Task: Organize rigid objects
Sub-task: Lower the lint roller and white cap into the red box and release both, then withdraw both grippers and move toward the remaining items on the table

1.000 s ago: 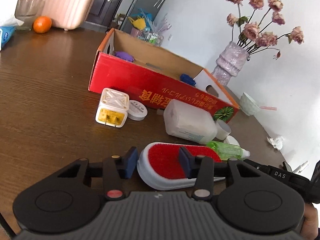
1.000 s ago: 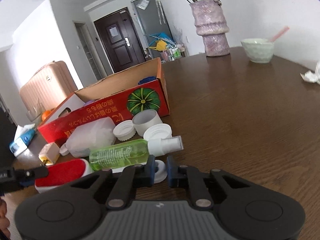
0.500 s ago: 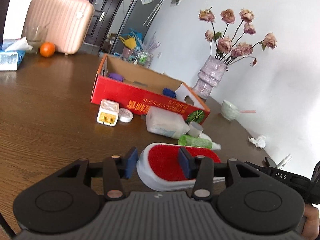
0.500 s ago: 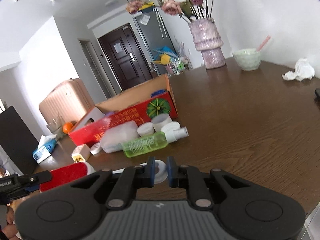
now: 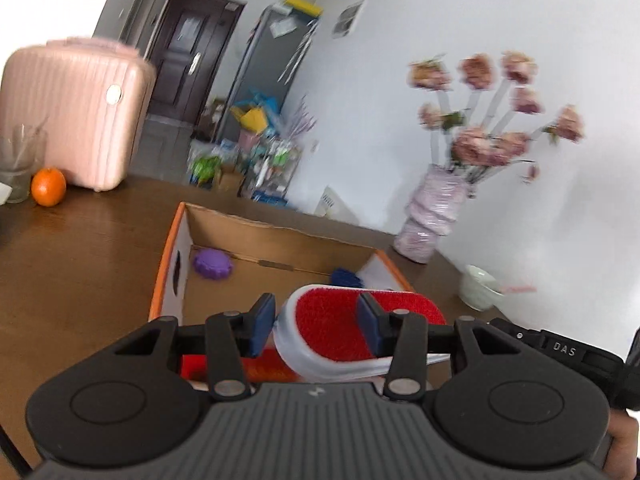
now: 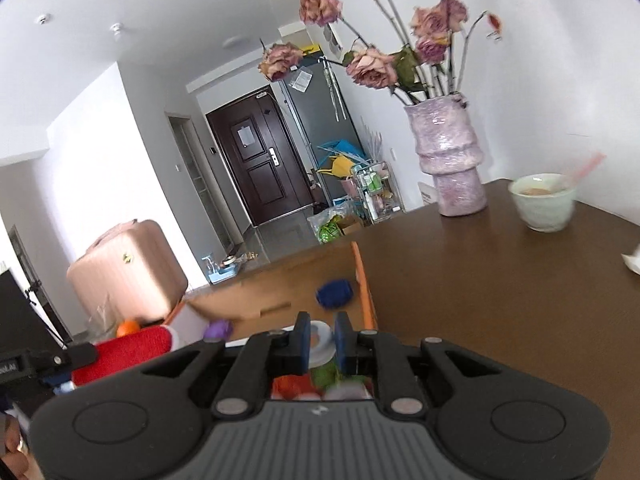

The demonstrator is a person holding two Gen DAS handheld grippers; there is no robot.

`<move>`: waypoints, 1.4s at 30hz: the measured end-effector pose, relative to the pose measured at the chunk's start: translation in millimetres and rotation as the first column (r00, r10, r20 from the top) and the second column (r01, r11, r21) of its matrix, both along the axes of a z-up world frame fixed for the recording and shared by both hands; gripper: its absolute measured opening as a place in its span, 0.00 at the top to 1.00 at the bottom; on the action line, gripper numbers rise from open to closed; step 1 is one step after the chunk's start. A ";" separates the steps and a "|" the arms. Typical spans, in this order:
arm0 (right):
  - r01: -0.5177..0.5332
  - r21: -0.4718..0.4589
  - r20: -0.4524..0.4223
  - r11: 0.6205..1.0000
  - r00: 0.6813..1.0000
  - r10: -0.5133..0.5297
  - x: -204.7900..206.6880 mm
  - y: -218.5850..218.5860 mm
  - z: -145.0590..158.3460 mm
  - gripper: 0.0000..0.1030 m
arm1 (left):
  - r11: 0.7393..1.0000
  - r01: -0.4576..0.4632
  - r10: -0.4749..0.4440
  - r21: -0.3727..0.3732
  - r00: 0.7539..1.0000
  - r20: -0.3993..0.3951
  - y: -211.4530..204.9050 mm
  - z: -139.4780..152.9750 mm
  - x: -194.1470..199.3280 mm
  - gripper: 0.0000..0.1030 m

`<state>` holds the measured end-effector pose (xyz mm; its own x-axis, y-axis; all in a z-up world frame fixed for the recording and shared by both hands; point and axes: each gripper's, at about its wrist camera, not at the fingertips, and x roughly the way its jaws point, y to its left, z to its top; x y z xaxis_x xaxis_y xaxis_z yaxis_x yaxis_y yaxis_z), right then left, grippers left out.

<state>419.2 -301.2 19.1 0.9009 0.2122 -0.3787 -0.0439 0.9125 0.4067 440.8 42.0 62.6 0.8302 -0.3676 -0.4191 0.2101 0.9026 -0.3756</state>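
A lint brush (image 5: 340, 328) with a white body and a red pad hangs above the open cardboard box (image 5: 280, 240). My left gripper (image 5: 316, 322) is shut on its head, one pad on each side. The brush's white handle runs right toward my right gripper (image 6: 320, 336), which is shut on a white round end piece (image 6: 320, 330) that looks like the end of that handle. The red head (image 6: 132, 344) also shows at the left of the right wrist view. Inside the box lie a purple disc (image 5: 213, 264) and a blue object (image 5: 346, 278).
A lilac vase (image 5: 434, 216) of dried roses and a pale bowl (image 5: 480, 292) stand on the brown table (image 6: 500, 300) right of the box. An orange (image 5: 48, 186), a glass (image 5: 18, 168) and a pink suitcase (image 5: 76, 116) are far left. Blurred items lie under the right gripper.
Both grippers have risen with the brush and moved forward over the box. The bottles, lids and plug on the table have dropped out of view.
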 end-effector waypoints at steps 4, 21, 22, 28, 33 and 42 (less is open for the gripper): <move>-0.014 -0.035 -0.046 0.999 0.999 0.012 60.8 16.8 -11.4 0.88 | 0.999 -0.031 0.032 0.013 0.998 -0.061 7.6 -16.2 49.9 0.56; -0.021 -0.155 -0.049 0.988 0.999 0.014 103.6 46.0 -38.4 0.84 | 0.994 -0.047 0.055 0.099 0.995 -0.086 19.3 -39.5 70.1 0.48; -0.022 -0.156 -0.043 0.987 0.999 0.015 101.1 45.2 -34.6 0.84 | 0.993 -0.053 0.062 0.107 0.995 -0.079 19.0 -35.7 68.2 0.47; -0.069 -0.184 -0.026 0.981 0.998 0.065 78.2 46.9 -8.6 0.77 | 0.977 -0.095 0.103 0.189 0.994 -0.033 12.4 -10.8 42.8 0.22; -0.146 -0.283 -0.026 0.948 0.989 0.145 51.1 62.5 12.8 0.46 | 0.950 -0.124 0.110 0.285 0.992 0.066 2.8 10.7 5.6 0.09; -0.062 -0.345 0.193 0.937 0.972 0.136 -32.7 66.7 27.7 0.00 | 0.900 -0.227 0.122 0.373 0.951 0.283 -8.3 18.3 -81.1 0.00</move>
<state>386.5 -234.5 46.8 0.9484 0.1986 -0.2470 -0.1920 0.9801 0.0507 359.7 33.8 80.9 0.9606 -0.0535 -0.2729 0.0737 0.9952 0.0643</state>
